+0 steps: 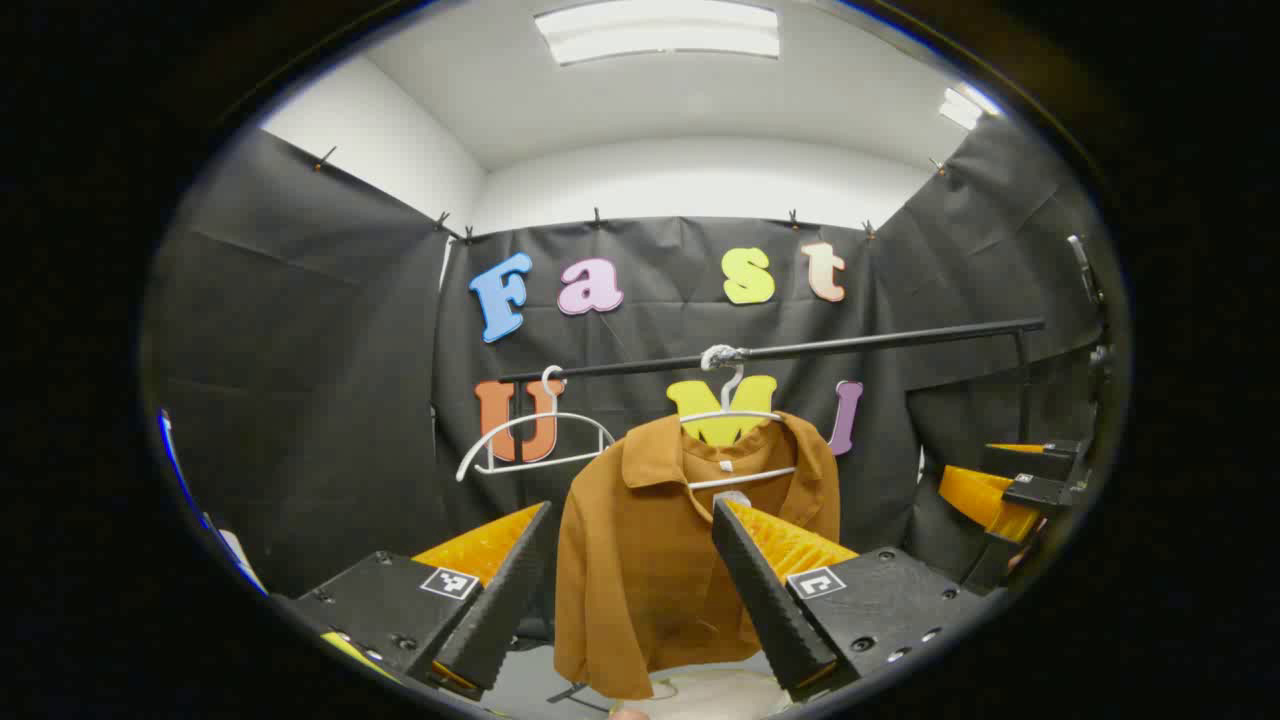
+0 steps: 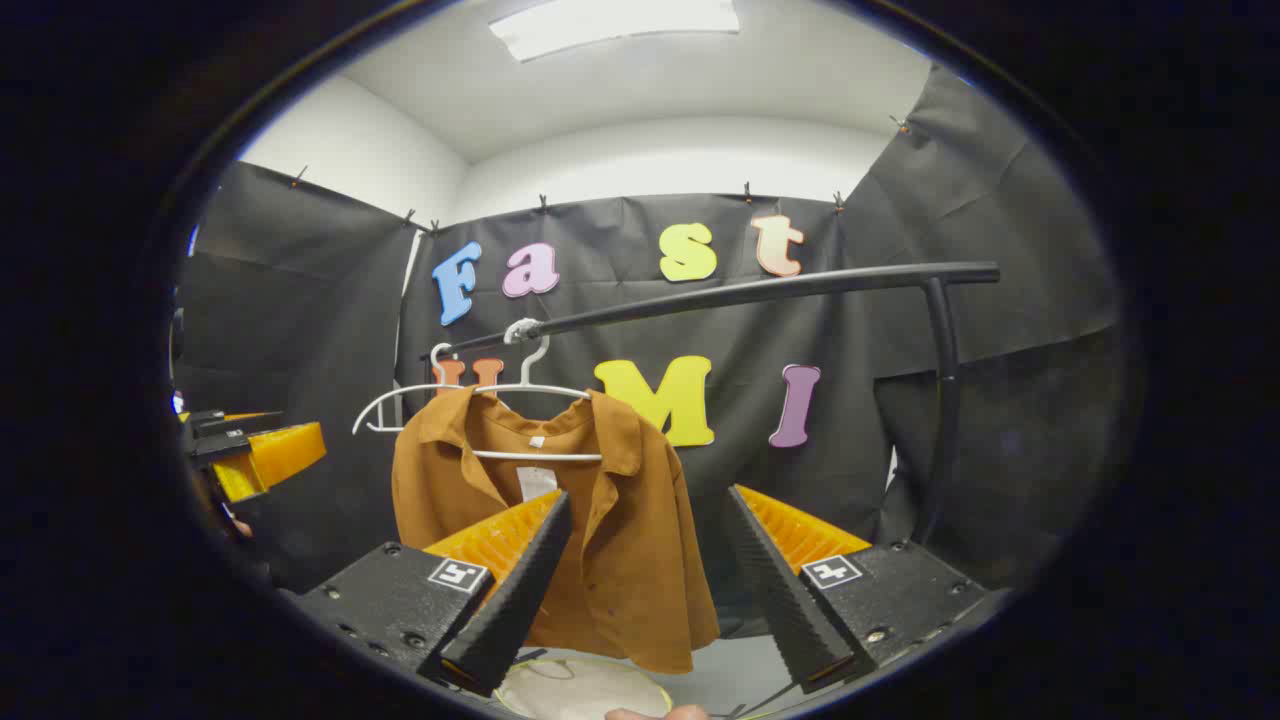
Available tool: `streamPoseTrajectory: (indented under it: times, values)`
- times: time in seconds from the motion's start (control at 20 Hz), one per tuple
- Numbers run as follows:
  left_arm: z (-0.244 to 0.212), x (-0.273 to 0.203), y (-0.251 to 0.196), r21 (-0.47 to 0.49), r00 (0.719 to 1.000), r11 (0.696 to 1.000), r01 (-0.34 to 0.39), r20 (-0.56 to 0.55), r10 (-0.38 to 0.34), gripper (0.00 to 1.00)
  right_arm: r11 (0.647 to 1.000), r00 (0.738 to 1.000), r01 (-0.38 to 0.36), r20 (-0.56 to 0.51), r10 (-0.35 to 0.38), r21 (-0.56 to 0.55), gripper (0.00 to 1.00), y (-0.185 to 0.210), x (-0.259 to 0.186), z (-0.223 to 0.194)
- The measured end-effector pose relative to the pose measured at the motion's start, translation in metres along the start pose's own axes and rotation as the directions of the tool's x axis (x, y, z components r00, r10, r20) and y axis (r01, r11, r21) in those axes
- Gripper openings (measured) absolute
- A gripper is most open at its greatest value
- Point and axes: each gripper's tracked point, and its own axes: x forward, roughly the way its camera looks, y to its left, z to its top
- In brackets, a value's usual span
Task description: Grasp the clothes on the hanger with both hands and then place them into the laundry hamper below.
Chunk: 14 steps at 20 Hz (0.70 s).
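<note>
**Both claws open, shirt not yet taken**

Nearest in the left gripper view, the left gripper stands with its two fingers spread wide and nothing between them. In the right gripper view the right gripper is the same: fingers wide apart, holding nothing. Each one also shows at the far side edge of the other's view, so the two are well apart, one on each side of the shirt.

Just past the fingers, low down, there is a pale round rim under the hem; I judge it is the laundry hamper, but too little of it shows to be sure.

Farther off, the brown shirt hangs on a white hanger near the middle of the black rail. An empty white hanger hangs beside it, toward the rail's other end.

The step in hand is the approach. To do it well, I think each claw should come to its own shoulder of the shirt and close on the cloth only, not on the hanger wire. Then both should lift the shoulders off the hanger ends together, so the collar does not catch, before they lower it to the hamper.
</note>
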Motion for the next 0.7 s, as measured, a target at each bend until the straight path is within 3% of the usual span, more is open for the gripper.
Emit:
streamPoseTrajectory:
  times: [0.7]
  values:
    - [0.01,0.001,-0.009,-0.012,0.999,1.0,-0.001,0.032,0.001,1.0,1.0,1.0,0.019,0.002,-0.019,0.012,0.99,-0.016,0.0,0.001]
